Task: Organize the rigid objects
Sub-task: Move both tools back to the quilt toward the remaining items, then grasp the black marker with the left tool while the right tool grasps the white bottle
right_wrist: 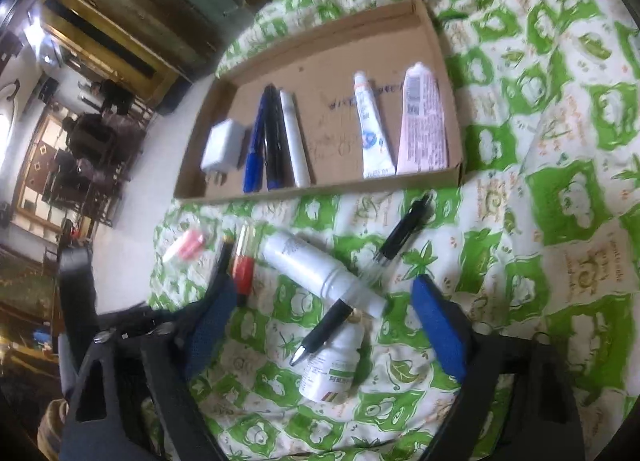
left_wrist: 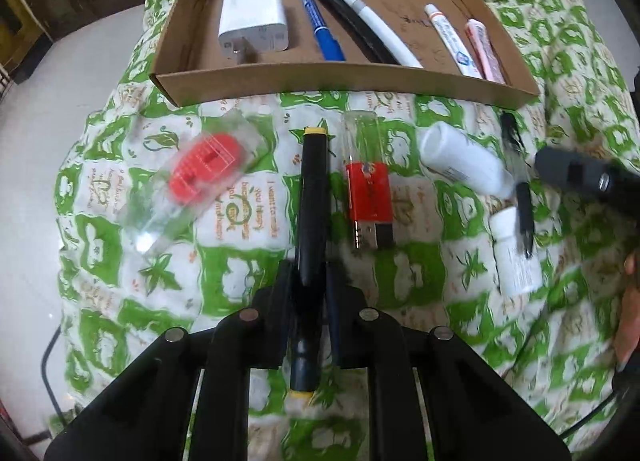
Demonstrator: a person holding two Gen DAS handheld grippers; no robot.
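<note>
My left gripper (left_wrist: 310,281) was pinching a black marker with yellow end caps (left_wrist: 311,197), lying on the green-and-white patterned cloth (left_wrist: 400,269). My right gripper (right_wrist: 324,321) stood spread around a black-gripped clear pen (right_wrist: 328,327) (apparently resting across two white plastic bottles (right_wrist: 320,269)), not touching it. Beyond lay the shallow cardboard tray (left_wrist: 340,83), holding markers, tubes and a white charger (left_wrist: 254,23).
</note>
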